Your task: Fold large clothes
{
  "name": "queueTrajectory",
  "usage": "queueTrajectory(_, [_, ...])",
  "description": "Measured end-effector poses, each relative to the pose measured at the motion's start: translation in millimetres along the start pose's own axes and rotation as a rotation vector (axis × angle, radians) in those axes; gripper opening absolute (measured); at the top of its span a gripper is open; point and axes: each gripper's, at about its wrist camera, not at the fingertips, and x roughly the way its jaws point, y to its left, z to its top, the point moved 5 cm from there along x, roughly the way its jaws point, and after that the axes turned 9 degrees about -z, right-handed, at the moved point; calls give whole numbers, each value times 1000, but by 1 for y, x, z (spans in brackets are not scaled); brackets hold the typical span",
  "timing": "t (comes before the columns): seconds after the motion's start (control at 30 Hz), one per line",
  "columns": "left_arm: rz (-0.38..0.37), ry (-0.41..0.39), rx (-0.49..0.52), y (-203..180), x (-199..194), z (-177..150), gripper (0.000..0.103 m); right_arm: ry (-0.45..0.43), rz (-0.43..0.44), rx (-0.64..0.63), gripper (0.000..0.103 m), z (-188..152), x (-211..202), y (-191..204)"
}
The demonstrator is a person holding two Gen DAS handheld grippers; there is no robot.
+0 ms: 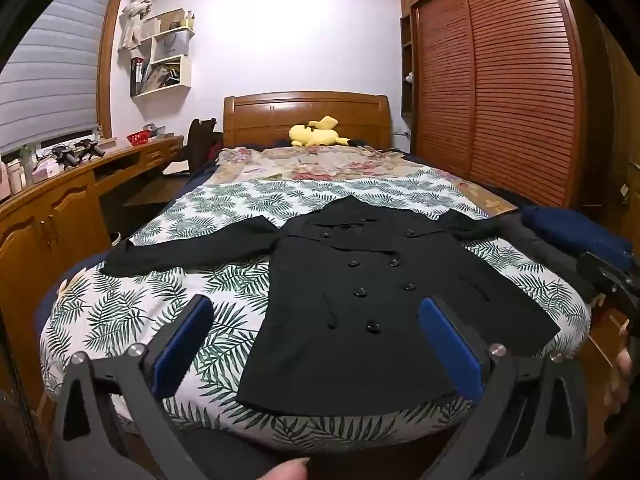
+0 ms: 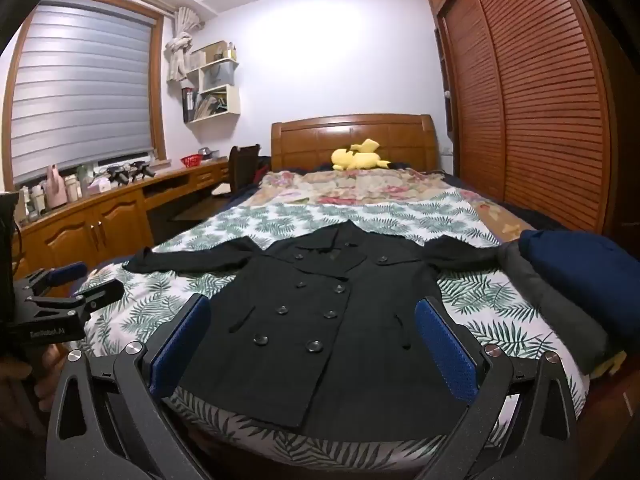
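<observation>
Directly ahead, a black double-breasted coat [image 1: 360,292] lies spread flat, front side up, on a bed [image 1: 168,312] covered with a white sheet printed with green palm leaves. Its hem lies nearest the cameras at the foot of the bed, its collar points toward the wooden headboard [image 1: 306,114], and both sleeves stretch out sideways. The left tool [image 1: 316,344] hangs above the foot of the bed with its two blue-padded fingers spread as wide as they go; nothing is between them, and they frame the coat's lower left corner without touching it. The right tool [image 2: 316,344] is likewise wide open and holds nothing, hovering over the coat's hem, the coat centred between its blue pads [image 2: 444,348]. In the right wrist view the left tool appears at the left edge, held in a person's hand [image 2: 24,384]. A yellow plush toy [image 1: 316,132] rests near the headboard on a floral blanket [image 1: 304,164]. Folded dark blue and grey clothes [image 2: 576,276] sit on the bed's right side, just beside the end of the coat's sleeve. A slatted wooden wardrobe [image 1: 516,80] stands to the right, and a long wooden tabletop [image 2: 120,196] with bottles and small items runs beneath a blinded window [image 2: 80,92] on the left.
</observation>
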Motion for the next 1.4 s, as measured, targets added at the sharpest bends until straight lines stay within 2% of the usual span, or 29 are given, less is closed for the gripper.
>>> queueTrajectory(0.1, [1,-4,-23,3,0,-1,103,-10,-5,-8,103,0,0,0])
queueTrajectory(1.4, [-4,-32,6,-14,-16,11,103,-14,-5,-5,103,7,-4,2])
